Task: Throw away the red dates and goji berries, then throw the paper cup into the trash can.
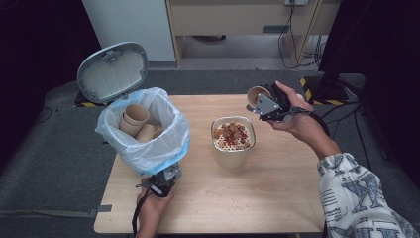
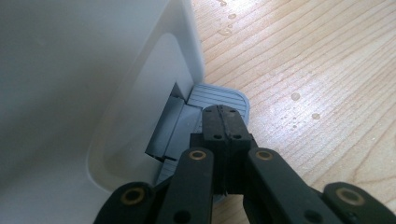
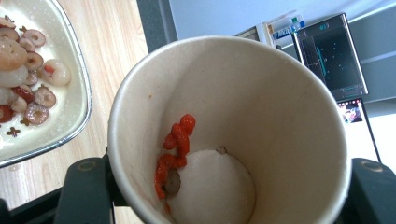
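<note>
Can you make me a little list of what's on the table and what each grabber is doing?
table: light wood table
bin: white pedal bin with a clear bag liner, lid standing open, paper cups inside
bin pedal: grey pedal at the bin's foot
left gripper: left gripper, jaws shut, tip on the pedal
food container: square container with bits of food, mid-table
paper cup: paper cup, tilted, red food scraps stuck inside
right gripper: right gripper, shut on the paper cup, held above the table beside the container
</note>
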The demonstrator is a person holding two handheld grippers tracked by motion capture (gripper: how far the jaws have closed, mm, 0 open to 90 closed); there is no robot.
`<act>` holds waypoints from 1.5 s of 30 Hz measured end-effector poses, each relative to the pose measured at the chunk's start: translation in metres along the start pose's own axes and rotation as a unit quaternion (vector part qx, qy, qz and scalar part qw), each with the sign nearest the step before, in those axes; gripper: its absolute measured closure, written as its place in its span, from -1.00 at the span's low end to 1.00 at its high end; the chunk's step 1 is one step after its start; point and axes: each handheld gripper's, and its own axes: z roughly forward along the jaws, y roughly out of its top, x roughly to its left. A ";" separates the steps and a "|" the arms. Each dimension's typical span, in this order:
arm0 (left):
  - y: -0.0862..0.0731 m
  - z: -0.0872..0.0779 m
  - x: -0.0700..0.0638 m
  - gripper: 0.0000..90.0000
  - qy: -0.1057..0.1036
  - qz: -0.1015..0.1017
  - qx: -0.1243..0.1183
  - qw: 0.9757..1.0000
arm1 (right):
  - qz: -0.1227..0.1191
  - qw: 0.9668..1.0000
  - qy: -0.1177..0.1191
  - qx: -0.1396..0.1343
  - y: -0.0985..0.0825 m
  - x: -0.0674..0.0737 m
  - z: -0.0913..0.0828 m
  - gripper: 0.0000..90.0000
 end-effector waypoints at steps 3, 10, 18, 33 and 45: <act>0.000 0.000 0.000 0.99 0.000 0.000 0.000 1.000 | 0.009 1.000 0.002 -0.001 -0.002 -0.001 -0.001 -0.28; 0.000 0.000 0.000 0.99 0.000 0.000 0.000 1.000 | 0.048 0.999 0.015 -0.009 -0.012 -0.003 -0.003 -0.29; 0.000 0.000 0.000 0.99 0.000 0.001 0.000 1.000 | 0.098 0.995 0.031 -0.013 -0.025 -0.006 -0.006 -0.29; 0.000 0.000 0.000 0.99 0.000 0.000 0.000 1.000 | 0.179 0.981 0.070 -0.026 -0.049 -0.010 -0.008 -0.28; 0.000 0.000 0.000 0.99 0.000 0.001 0.000 1.000 | 0.240 0.964 0.105 -0.038 -0.071 -0.015 -0.012 -0.28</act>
